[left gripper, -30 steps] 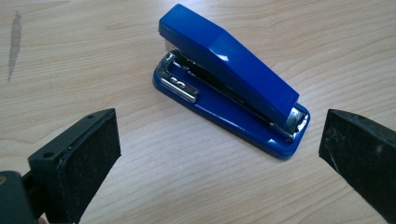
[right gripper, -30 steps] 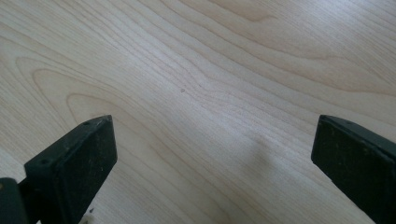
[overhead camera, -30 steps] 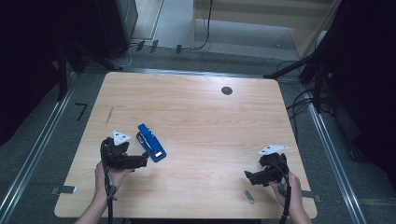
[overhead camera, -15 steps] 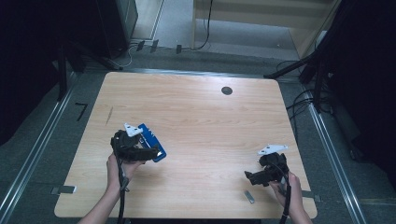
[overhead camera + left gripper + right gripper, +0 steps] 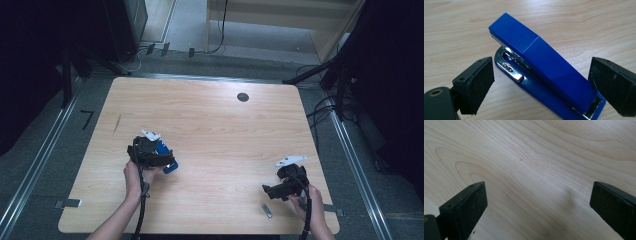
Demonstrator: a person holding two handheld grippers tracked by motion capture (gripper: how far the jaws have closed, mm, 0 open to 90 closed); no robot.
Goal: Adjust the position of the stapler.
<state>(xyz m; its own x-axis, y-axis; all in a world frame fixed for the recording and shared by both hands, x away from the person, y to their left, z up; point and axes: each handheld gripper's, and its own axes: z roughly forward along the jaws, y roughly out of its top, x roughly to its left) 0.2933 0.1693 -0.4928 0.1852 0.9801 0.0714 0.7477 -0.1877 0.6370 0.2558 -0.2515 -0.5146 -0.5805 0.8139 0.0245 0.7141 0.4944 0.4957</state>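
Flanking stapler [image 5: 549, 72] — small metal piece [image 5: 267, 210] apart

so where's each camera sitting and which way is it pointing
High view: fixed above the person's side, looking forward and down on the wooden table; both forearms enter from the bottom, left tool at the blue stapler, right tool near a small metal piece.
Left gripper view: rides the left tool, looking along its open jaws, which have just been closing, at the stapler lying between them.
Right gripper view: rides the right tool, open jaws over bare tabletop.
Shared: high and left gripper views both show the stapler.
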